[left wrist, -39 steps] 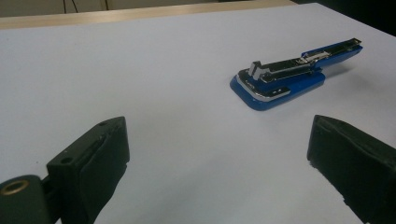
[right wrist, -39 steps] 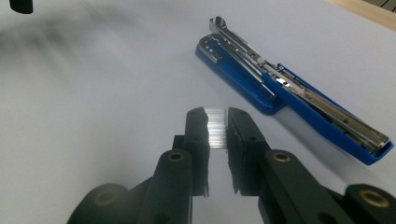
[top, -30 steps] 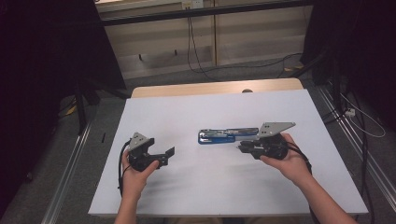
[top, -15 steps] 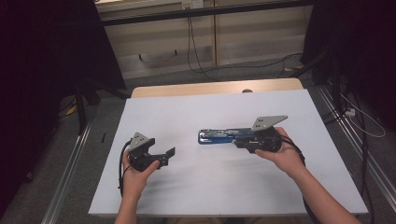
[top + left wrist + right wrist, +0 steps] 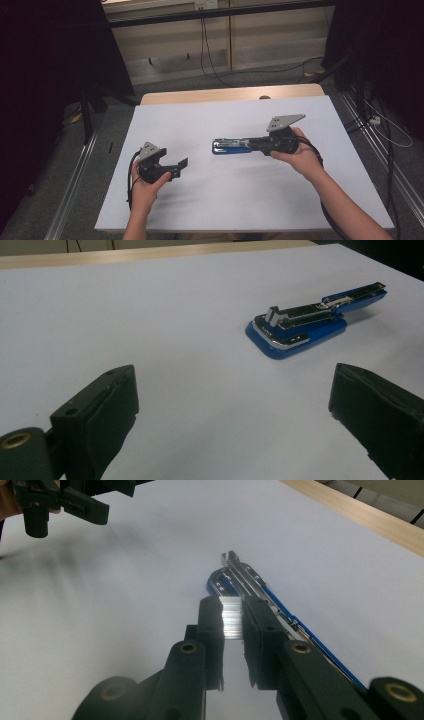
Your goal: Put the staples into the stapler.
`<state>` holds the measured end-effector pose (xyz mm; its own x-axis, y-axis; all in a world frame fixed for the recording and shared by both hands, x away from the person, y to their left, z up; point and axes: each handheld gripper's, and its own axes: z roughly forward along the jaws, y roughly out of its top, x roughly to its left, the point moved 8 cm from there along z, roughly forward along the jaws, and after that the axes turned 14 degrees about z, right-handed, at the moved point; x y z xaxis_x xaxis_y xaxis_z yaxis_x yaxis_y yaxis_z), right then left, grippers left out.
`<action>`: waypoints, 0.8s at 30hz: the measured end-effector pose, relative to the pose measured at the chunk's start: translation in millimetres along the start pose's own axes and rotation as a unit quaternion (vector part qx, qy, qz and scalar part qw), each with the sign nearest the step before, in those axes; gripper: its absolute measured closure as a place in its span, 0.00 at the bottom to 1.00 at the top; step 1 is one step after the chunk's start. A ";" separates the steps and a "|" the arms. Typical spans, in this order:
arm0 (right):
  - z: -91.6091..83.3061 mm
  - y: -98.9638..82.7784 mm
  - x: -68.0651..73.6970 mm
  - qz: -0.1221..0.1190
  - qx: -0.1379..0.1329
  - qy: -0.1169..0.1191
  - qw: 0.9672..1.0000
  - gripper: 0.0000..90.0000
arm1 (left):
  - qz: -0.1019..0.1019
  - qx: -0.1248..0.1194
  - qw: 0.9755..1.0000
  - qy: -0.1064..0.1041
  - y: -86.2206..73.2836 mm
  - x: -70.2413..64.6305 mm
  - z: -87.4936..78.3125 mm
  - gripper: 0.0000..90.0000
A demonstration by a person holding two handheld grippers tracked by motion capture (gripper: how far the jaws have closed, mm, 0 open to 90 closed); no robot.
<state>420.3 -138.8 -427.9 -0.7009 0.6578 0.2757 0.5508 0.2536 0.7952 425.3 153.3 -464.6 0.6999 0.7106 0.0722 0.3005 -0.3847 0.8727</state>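
Looking down from the high view, I see the blue stapler lying open mid-bench, its long axis running left to right, the right tool at its right end and much nearer than the left tool.

Left gripper view: left tool's jaws released, nothing between; stapler lies ahead to the right, glossy blue plastic base, chrome magazine raised.

Right gripper view: right tool clenched on a strip of staples, ridged bright metal, just above the stapler's open channel.

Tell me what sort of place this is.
Probably a lab or recording station, not a home: a white-covered table between metal rails, black curtains at both sides, loose cables on a grey carpeted floor, and a blue stapler as the work piece.
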 end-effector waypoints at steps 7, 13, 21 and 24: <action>2.3 3.3 -2.7 -0.007 0.003 0.001 1.000 0.88 | 0.002 0.001 1.000 -0.002 0.1 -1.5 -0.1 0.07; 5.9 7.8 -4.4 -0.011 0.007 0.010 1.000 0.88 | 0.002 0.001 1.000 -0.009 1.1 -4.1 -0.1 0.07; 11.4 16.4 -7.2 -0.015 -0.001 0.010 1.000 0.88 | -0.001 0.000 1.000 -0.012 1.3 -5.2 0.6 0.07; 13.3 19.8 -8.4 -0.016 -0.001 0.009 1.000 0.88 | 0.001 0.001 1.000 -0.012 0.9 -5.4 1.3 0.07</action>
<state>443.1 -129.8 -421.7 -0.7265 0.6362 0.2597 0.5269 0.2730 0.8049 422.7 148.4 -464.8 0.7161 0.6953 0.0615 0.3010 -0.3870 0.8716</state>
